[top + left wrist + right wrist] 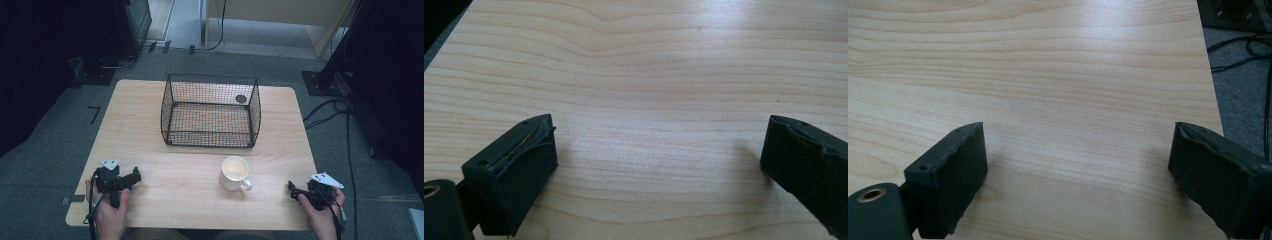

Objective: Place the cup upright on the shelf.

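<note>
A white mug (235,173) with its handle toward the near right stands on the wooden table (160,165), in front of a black wire basket (210,110). My left gripper (136,175) rests at the table's near left corner, held by a hand. In its own view the left gripper (659,145) has its jaws wide apart over bare wood. My right gripper (291,189) sits at the near right edge, to the right of the mug. The right gripper (1078,150) is open too, with nothing between its jaws.
The basket holds a small dark round object (241,99) at its far right. Cables (330,112) trail over the grey carpet to the right of the table. Dark equipment stands (100,65) flank the far corners.
</note>
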### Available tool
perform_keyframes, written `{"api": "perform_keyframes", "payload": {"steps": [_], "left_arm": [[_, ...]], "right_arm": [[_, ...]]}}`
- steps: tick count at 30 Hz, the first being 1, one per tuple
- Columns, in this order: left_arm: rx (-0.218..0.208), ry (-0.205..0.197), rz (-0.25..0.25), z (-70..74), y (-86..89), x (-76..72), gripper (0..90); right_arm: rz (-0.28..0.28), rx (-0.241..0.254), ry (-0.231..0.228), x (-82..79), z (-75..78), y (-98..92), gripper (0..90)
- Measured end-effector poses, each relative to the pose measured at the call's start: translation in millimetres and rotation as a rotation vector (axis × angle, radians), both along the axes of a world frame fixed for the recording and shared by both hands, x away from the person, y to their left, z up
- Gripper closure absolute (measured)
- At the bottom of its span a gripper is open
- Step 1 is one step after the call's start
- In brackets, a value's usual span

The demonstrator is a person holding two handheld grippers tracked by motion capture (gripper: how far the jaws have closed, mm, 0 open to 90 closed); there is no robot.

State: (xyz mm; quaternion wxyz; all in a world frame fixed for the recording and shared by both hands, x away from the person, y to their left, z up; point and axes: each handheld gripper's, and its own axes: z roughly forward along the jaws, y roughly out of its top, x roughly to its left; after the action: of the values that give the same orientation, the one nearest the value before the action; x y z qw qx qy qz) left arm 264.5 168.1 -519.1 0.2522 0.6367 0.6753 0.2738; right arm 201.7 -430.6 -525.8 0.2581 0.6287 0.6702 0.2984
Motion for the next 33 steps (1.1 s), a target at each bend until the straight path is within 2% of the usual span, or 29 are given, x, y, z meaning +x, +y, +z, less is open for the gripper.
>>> {"api": "perform_keyframes", "payload": {"steps": [8,14,19,24,33], "left_arm": [[-0.001,0.0,0.0,0.0,0.0,0.0,1.8],[-0.001,0.0,0.0,0.0,-0.1,0.0,1.8],[-0.001,0.0,0.0,0.0,-0.1,0.0,1.8],[-0.001,0.0,0.0,0.0,-0.1,0.0,1.8],[0.0,0.0,0.0,0.0,-0.1,0.0,1.7]], "right_arm": [[-0.011,-0.017,-0.019,-2.1,0.6,2.7,13.1],[0.033,-0.029,-0.008,-3.1,6.9,12.5,13.4],[0.056,-0.024,-0.037,-5.3,16.0,18.6,14.1],[0.083,0.002,-0.044,-6.7,19.5,22.9,15.2],[0.128,0.006,-0.066,-8.3,27.0,33.3,18.6]]}}
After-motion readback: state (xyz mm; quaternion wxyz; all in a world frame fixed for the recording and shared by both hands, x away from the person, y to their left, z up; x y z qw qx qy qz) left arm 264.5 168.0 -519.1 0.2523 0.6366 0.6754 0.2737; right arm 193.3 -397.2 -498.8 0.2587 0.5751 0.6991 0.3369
